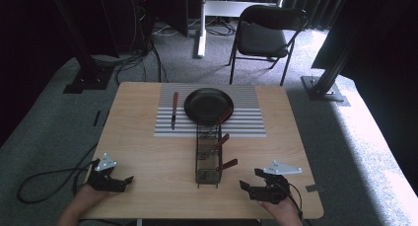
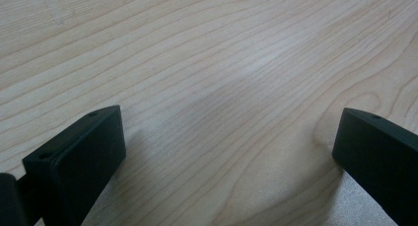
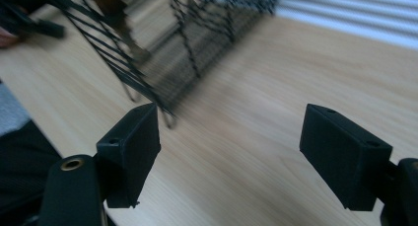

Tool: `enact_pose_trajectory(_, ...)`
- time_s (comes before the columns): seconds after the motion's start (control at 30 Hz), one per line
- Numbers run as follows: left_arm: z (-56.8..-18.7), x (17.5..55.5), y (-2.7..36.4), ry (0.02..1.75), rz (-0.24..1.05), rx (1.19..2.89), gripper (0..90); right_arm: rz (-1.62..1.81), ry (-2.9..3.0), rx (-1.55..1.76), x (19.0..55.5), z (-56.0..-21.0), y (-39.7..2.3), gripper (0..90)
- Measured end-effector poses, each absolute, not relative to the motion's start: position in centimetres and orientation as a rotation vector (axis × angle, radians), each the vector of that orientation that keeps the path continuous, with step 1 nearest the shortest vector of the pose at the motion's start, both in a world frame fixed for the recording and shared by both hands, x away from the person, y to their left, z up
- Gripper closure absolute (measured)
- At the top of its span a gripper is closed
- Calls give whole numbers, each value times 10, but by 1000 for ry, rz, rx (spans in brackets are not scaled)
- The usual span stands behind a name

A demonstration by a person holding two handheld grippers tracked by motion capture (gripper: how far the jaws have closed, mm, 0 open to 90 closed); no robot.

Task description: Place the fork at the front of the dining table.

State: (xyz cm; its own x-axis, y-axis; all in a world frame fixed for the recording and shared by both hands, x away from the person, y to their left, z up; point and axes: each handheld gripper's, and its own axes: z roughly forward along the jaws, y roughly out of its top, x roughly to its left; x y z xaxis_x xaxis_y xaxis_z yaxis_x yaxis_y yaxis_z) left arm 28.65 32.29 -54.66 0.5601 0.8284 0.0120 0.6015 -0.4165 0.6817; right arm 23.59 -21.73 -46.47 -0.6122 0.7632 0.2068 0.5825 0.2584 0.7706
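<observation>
Two grippers, both at the near edge of the wooden table [image 1: 148, 152], and you hold nothing in either. Your left gripper [image 1: 129, 179] sits at the near left, jaws spread wide; in the left gripper view [image 2: 229, 152] there is bare wood grain between the two black jaws, nothing touching the pads. Your right gripper [image 1: 244, 185] is at the near right, just beside the wire rack [image 1: 208, 157], jaws spread with a clear gap and pointing toward the rack's near end; in the right gripper view [image 3: 229, 152] the gap holds table surface, and the picture is blurred. That view puts the rack [image 3: 197, 43] up ahead and to the left of the jaws, its wire feet close to the left jaw but apart from it; cannot tell more of what is inside from there. From the high view, the rack stands mid-table, running from the near side toward the black pan [image 1: 208, 105], and several wooden-handled utensils [image 1: 227, 164] stick out of it, tilted to the right. The pan rests on a striped mat [image 1: 246, 125] at the far side, the rack's far end reaching onto the mat. One knife [image 1: 174, 110] with a wooden handle lies on the mat just left of the pan, apart from it. Beyond the table, a folding chair [image 1: 263, 36] stands on the carpet.
</observation>
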Motion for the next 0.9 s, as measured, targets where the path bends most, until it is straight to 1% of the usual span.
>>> enact_pose_trajectory(0.1,-547,286,323,1142,464,2161,0,1307,2320,1251,234,-458,-211,225)
enact_pose_trajectory(0.17,-547,286,323,1141,464,2162,0,1328,2323,1216,232,-450,-201,277)
enact_pose_trajectory(0.3,-547,286,323,1141,465,2162,0,1356,2318,1199,233,-442,-193,308)
enact_pose_trajectory(0.37,-547,286,323,1142,465,2161,0,1397,2325,1187,236,-436,-187,358)
enact_pose_trajectory(0.43,-547,287,323,1142,465,2161,0,1424,2326,1175,237,-435,-186,372)
enact_pose_trajectory(0.47,-547,287,323,1142,464,2161,0,1430,2329,1159,240,-433,-182,415)
enact_pose_trajectory(0.5,-547,287,323,1142,464,2161,0,1430,2329,1159,240,-433,-182,415)
enact_pose_trajectory(0.6,-547,286,323,1141,464,2162,0,1458,2319,1149,245,-426,-174,498)
enact_pose_trajectory(0.63,-547,286,323,1141,464,2162,0,1458,2319,1149,245,-426,-174,498)
enact_pose_trajectory(0.67,-547,286,323,1142,465,2161,0,1454,2312,1141,249,-423,-171,537)
enact_pose_trajectory(0.7,-547,286,323,1142,465,2161,0,1454,2312,1141,249,-423,-171,537)
enact_pose_trajectory(0.73,-546,287,323,1140,466,2163,0,1427,2315,1129,251,-421,-167,598)
enact_pose_trajectory(0.77,-546,286,323,1142,463,2164,0,1418,2320,1134,253,-421,-166,598)
enact_pose_trajectory(0.8,-547,287,323,1141,464,2163,0,1407,2322,1136,254,-421,-165,628)
enact_pose_trajectory(0.9,-547,286,323,1142,464,2162,0,1403,2299,1171,256,-421,-165,632)
